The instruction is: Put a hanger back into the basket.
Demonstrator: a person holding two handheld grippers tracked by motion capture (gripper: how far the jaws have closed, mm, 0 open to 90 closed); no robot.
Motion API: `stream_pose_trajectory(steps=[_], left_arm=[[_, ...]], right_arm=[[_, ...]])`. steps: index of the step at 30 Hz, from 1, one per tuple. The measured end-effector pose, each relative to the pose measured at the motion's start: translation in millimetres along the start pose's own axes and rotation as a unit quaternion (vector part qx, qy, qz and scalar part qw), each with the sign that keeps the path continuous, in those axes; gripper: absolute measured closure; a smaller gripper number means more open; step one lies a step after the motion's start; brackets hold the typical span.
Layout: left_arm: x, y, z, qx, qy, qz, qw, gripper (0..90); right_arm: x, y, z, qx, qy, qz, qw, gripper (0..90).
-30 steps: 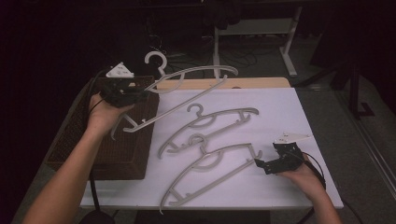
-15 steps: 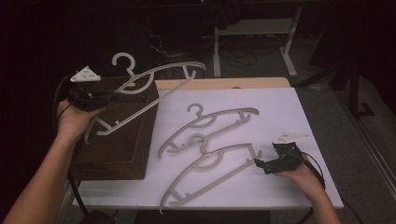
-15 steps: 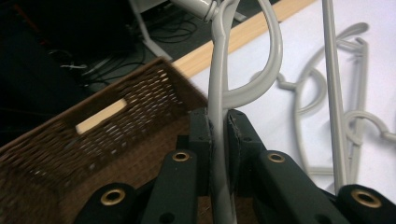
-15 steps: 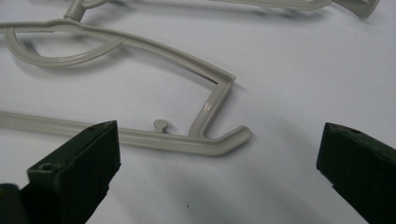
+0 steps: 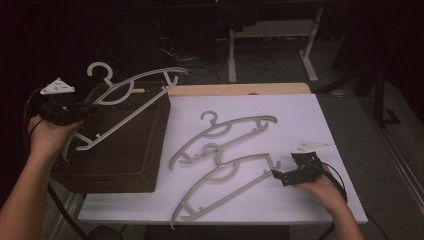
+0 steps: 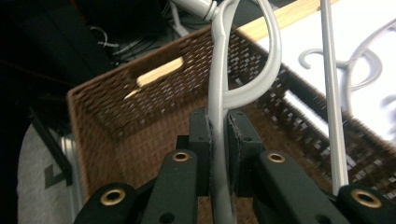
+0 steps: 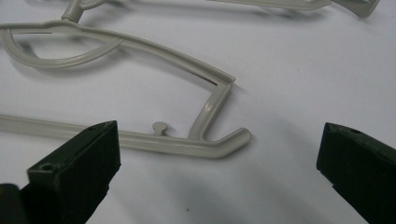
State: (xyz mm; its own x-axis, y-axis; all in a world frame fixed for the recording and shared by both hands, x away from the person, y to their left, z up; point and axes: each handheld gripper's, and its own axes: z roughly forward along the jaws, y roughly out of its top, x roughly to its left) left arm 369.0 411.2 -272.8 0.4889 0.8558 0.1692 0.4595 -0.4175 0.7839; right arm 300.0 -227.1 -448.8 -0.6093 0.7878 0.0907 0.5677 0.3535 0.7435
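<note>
The left gripper [image 5: 75, 111] pinches a grey hanger [image 5: 127, 102] and has carried it left, so it now hangs over the brown basket [image 5: 135, 165], ready to drop in. The right gripper [image 5: 290, 175] has stayed spread open near the right end of the near hanger [image 5: 225, 185] on the white table [image 5: 310, 115], beside the far hanger [image 5: 225, 135].
</note>
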Motion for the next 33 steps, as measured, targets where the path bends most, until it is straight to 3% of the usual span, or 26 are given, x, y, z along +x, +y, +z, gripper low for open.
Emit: stream_pose_trajectory(steps=[15,22,33], left_arm=[[36.6,-37.5,-6.0,0.043,0.048,-0.019,0.9977,82.0],[39.6,-44.9,2.2,0.065,0.063,-0.015,0.9958,82.0],[30.4,-50.7,35.2,0.107,0.067,-0.001,0.992,82.0]], right_arm=[[-0.5,0.1,1.2,0.004,-0.002,0.001,1.0,0.0],[-0.4,0.2,1.6,0.004,-0.002,0.0,1.0,0.0],[-0.8,0.2,0.7,0.003,-0.002,0.002,1.0,0.0]])
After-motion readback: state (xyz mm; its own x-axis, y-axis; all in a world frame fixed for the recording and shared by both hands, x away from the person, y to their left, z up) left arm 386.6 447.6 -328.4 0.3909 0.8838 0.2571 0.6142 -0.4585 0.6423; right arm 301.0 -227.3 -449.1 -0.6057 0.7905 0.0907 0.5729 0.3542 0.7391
